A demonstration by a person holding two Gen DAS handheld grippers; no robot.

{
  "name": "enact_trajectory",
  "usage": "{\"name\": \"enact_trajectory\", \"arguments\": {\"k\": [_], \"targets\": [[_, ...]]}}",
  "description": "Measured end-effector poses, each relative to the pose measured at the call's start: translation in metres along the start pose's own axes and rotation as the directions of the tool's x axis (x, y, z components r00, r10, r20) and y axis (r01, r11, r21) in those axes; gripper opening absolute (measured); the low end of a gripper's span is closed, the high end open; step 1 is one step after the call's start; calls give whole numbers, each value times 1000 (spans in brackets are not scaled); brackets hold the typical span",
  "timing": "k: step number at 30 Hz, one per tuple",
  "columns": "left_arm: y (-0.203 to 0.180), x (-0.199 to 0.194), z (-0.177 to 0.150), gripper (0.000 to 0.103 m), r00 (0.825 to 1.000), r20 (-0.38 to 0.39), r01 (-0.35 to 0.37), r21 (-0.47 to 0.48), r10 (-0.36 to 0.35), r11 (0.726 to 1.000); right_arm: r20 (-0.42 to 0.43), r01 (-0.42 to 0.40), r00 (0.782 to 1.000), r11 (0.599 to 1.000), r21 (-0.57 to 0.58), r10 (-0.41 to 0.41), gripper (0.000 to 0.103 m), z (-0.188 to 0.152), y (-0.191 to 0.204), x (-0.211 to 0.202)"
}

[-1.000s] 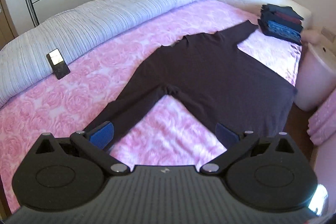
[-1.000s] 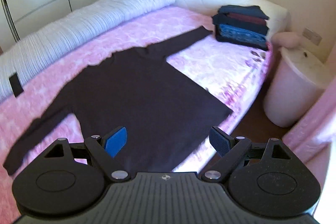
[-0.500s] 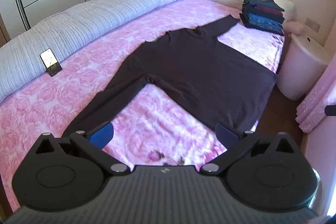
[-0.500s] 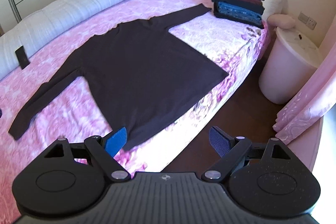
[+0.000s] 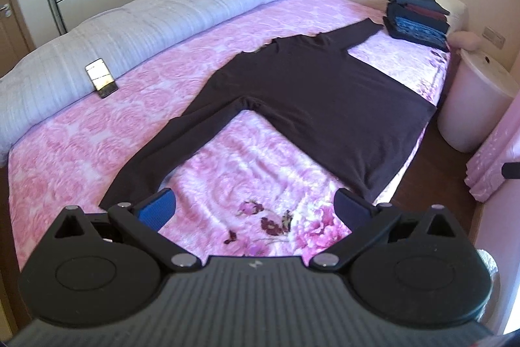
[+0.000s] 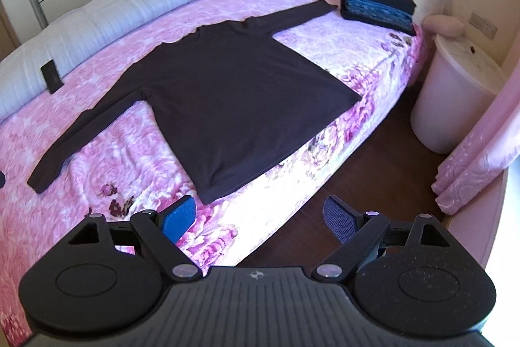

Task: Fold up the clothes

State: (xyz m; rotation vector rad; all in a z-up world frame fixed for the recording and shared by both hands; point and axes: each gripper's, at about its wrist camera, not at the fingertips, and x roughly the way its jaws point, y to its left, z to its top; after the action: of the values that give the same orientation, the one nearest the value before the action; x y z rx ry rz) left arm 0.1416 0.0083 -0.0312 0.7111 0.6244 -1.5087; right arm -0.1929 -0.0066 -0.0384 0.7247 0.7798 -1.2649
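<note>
A dark brown long-sleeved top [image 5: 312, 93] lies spread flat on the pink flowered bed [image 5: 97, 152], sleeves stretched out to both sides. It also shows in the right wrist view [image 6: 240, 100], with its hem at the bed's near edge. My left gripper [image 5: 253, 205] is open and empty, held above the bed just short of the near sleeve cuff. My right gripper [image 6: 260, 217] is open and empty, above the bed's edge near the hem corner.
A stack of folded clothes [image 5: 417, 18] sits at the far right of the bed [image 6: 377, 4]. A phone [image 5: 101, 78] lies against the rolled grey duvet [image 5: 162, 18]. A white round bin [image 6: 455, 93] stands on the dark floor beside the bed, next to a pink curtain [image 6: 481, 152].
Both grippers have pulled back and away from the top, so more of the bed and floor shows. The top lies unmoved. Both stay open.
</note>
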Motion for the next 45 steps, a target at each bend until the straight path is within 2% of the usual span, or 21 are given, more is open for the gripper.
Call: {"name": "enact_trajectory", "arguments": {"k": [6,19,23,26,29,33,34,37,39,42,45], "targets": [[13,-8,-12,102,1000,-11,-26,-20,25,999,-15,-40,999,998,-48,39,88,4,17,10],[58,-21,-53,102,989,-75,-134,-111,126,985,-70,-136,990,976,-169,126,88,7,69,39],[91,-7,-56,102,983,-97,-165,-127,153,978,-76,-178,983,955,-238,165,88,10,99,45],[120,12,-51,102,977,-116,-195,-147,179,970,-64,-209,978,918,-338,199,88,17,129,47],[151,39,-41,102,973,-128,-211,-169,191,963,-66,-238,970,857,-457,234,88,28,167,61],[198,83,-25,102,970,-141,-224,-209,198,952,-94,-270,958,750,-604,270,85,50,222,95],[210,94,-24,102,970,-141,-224,-218,196,950,-108,-285,953,713,-640,284,83,57,238,105],[242,126,-22,102,968,-167,-227,-237,190,945,-130,-306,935,568,-764,329,69,67,289,140],[261,144,-23,102,965,-180,-231,-249,190,941,-152,-312,927,476,-823,344,49,66,323,166],[285,166,-27,102,963,-183,-240,-266,196,934,-189,-329,910,366,-871,370,48,63,373,211],[298,180,-40,102,959,-192,-261,-296,210,919,-219,-330,894,245,-912,390,48,46,423,257]]}}
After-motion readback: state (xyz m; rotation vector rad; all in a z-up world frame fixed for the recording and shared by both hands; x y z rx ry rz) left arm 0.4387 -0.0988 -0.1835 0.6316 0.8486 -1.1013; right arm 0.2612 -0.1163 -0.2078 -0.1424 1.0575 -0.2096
